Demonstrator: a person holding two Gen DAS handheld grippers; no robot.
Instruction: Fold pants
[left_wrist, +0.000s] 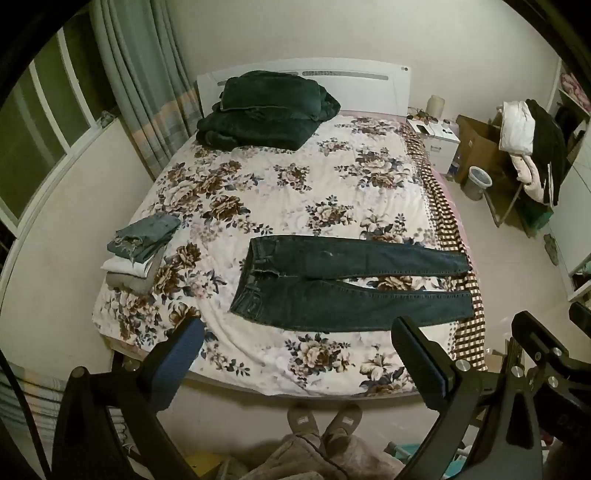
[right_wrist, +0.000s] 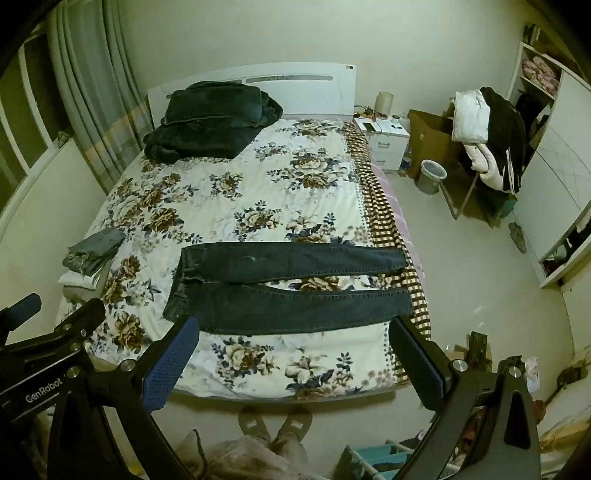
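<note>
Dark blue jeans (left_wrist: 343, 280) lie flat on the floral bedspread (left_wrist: 295, 184), waistband to the left, both legs stretched right to the bed's edge. They also show in the right wrist view (right_wrist: 288, 291). My left gripper (left_wrist: 295, 343) is open and empty, held above the bed's near edge, short of the jeans. My right gripper (right_wrist: 293, 343) is open and empty too, at about the same height, just before the near leg. Each gripper's body shows at the edge of the other's view.
A stack of folded clothes (left_wrist: 142, 251) sits at the bed's left edge. A dark green blanket pile (left_wrist: 266, 110) lies by the headboard. A nightstand (left_wrist: 437, 142), bin (left_wrist: 480, 182), cardboard box and clothes-laden chair (left_wrist: 532, 155) stand right of the bed. The person's slippered feet (left_wrist: 323, 422) are below.
</note>
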